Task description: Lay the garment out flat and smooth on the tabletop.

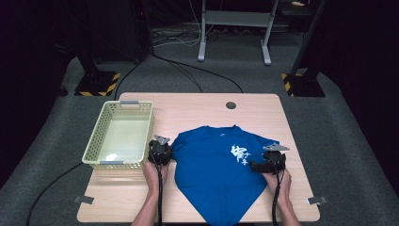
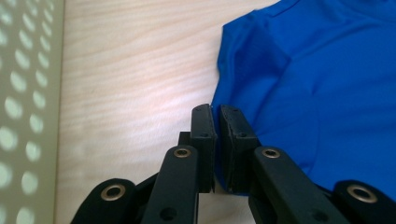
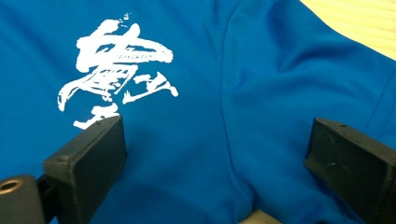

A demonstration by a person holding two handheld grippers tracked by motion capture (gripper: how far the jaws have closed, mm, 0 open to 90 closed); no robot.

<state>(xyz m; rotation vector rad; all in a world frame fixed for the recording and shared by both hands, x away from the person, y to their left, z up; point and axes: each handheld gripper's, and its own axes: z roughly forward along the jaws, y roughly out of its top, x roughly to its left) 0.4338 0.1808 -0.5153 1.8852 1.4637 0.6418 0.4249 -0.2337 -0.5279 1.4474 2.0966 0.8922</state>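
Two tongs flank the blue shirt point(image 1: 216, 165) — left tongs point(image 2: 215, 140) pinching its sleeve edge, right tongs point(image 3: 215, 158) spread wide over it.

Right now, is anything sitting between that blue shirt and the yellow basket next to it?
Nothing visible does. The blue shirt lies flat on the table, and the basket stands just left of it, holding nothing. In the strip between them sits the left gripper, its jaws nearly closed at the shirt's sleeve edge.
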